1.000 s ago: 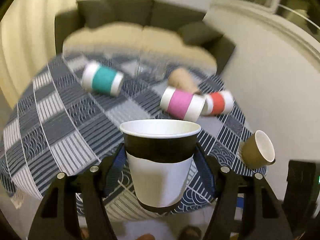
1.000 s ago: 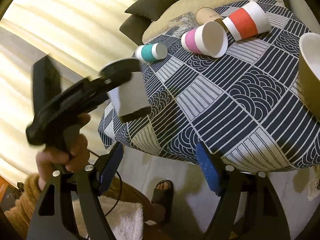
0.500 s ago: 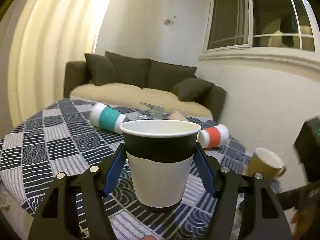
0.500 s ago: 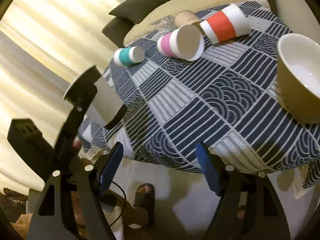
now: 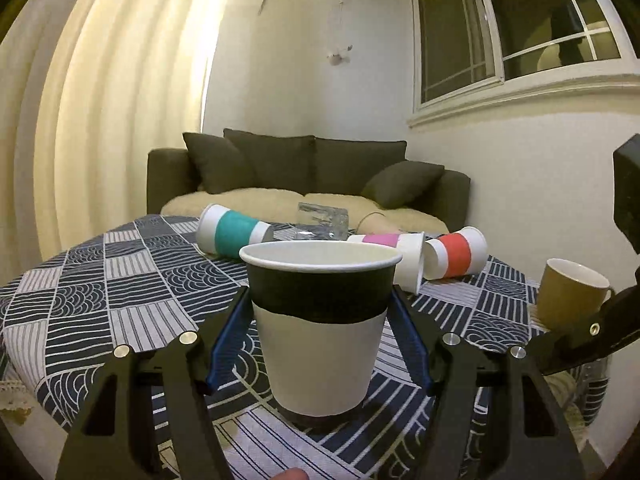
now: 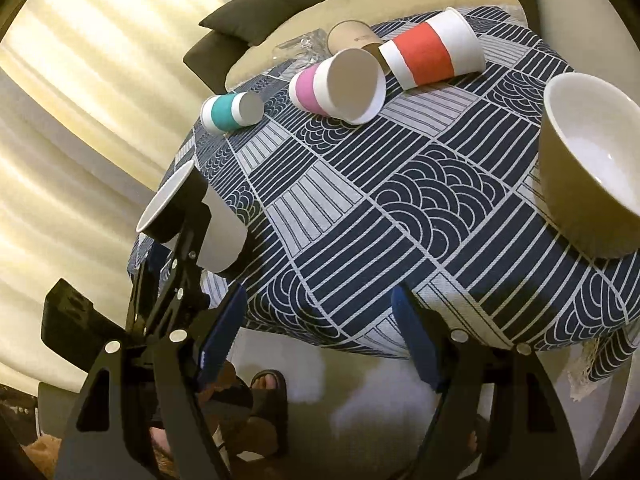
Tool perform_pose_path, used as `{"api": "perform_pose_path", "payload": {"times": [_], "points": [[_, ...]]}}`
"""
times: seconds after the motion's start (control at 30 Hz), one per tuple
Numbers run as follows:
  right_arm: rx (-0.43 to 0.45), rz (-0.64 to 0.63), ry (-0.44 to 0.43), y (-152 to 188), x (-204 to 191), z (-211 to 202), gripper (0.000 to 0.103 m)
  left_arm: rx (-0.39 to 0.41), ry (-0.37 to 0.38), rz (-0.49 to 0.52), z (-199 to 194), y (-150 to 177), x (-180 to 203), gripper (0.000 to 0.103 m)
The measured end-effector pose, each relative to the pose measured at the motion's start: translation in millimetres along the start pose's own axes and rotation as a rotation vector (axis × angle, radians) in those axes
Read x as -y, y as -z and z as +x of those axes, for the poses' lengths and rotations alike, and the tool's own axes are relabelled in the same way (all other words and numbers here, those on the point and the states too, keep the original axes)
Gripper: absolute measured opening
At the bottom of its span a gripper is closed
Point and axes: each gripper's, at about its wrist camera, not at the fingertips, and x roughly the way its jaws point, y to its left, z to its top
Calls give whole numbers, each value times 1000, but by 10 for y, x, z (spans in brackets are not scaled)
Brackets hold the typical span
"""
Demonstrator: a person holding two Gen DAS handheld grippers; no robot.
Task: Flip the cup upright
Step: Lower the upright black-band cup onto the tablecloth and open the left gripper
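Note:
My left gripper (image 5: 320, 312) is shut on a black-and-white paper cup (image 5: 320, 328), held upright with its base at the patterned tablecloth (image 5: 120, 292) near the front edge. The same cup (image 6: 200, 224) and the left gripper show in the right wrist view at the table's left edge. My right gripper (image 6: 320, 320) is open and empty, off the table's near edge above the floor. On the table lie a teal-banded cup (image 5: 234, 236), a pink-banded cup (image 5: 394, 256) and a red-banded cup (image 5: 456, 258), all on their sides.
An olive mug (image 5: 568, 300) stands upright at the table's right edge. A brown paper cup (image 6: 352, 36) and a clear glass (image 5: 322, 222) lie at the far side. A dark sofa (image 5: 304, 176) stands behind the table. A sandalled foot (image 6: 268, 384) is below.
The left gripper has swung level and lowered the cup, now upright at the tablecloth. The right gripper has moved slightly nearer the table, still open.

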Motion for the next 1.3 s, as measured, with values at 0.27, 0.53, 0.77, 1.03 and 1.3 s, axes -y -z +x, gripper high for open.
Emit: {"api": "perform_pose_path", "payload": {"times": [0.27,0.53,0.77,1.03,1.3], "points": [[3,-31,45,-6,-31,28,75,-8,11,24,26,87,32,69],[-3,-46,52,1,-66,52,75,-19,4,16,14,96,-5,79],[17,-37,77,1,-28,41,76,-43,2,12,-11,74,-22,87],[108,-90,67,27,-133,-133,76,-55,26,11,-251,-81,-81,96],[185,-141,53,95,-262,-257,83,-66,87,8,-603,-369,-150,96]]}}
